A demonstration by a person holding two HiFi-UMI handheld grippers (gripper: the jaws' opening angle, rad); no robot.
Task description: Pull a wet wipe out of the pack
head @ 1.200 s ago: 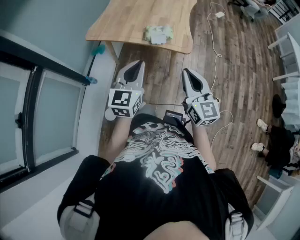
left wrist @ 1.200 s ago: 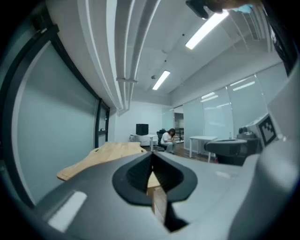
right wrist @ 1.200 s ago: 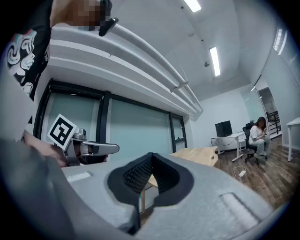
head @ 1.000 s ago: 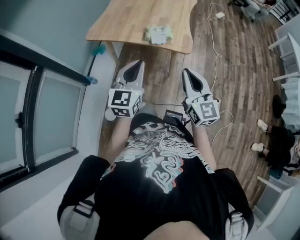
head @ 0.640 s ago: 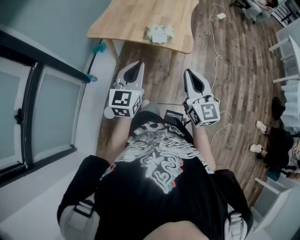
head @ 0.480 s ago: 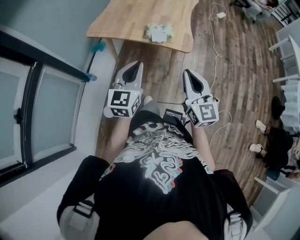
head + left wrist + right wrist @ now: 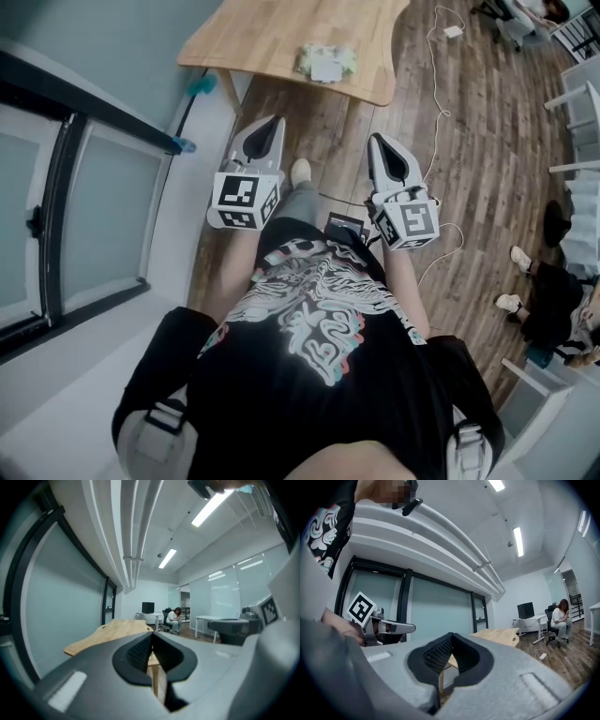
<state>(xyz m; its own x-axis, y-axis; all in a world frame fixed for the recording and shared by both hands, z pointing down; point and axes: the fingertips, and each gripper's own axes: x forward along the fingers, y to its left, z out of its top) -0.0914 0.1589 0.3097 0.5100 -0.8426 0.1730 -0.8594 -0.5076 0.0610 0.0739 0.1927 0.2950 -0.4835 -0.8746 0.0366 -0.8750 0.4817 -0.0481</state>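
Now that I've taken a step closer, my left gripper (image 7: 273,123) and right gripper (image 7: 377,142) are both closed tip to tip, holding nothing. Well ahead of the jaws, the soft pale-green wet wipe pack (image 7: 327,62) with its white flap lies on the smooth light wooden table (image 7: 265,37). Approach only, no pull yet.

- Table (image 7: 272,37) stands ahead of the person, with the wet wipe pack (image 7: 326,62) on it, near its front edge.
- Left gripper (image 7: 274,123) and right gripper (image 7: 377,142) are side by side, short of the table and well apart from the pack.
- Glass partition (image 7: 84,206) runs along the left.
- Cable (image 7: 438,89) lies on the floor (image 7: 487,187), right of the table.
- A seated person (image 7: 548,295) is at far right.
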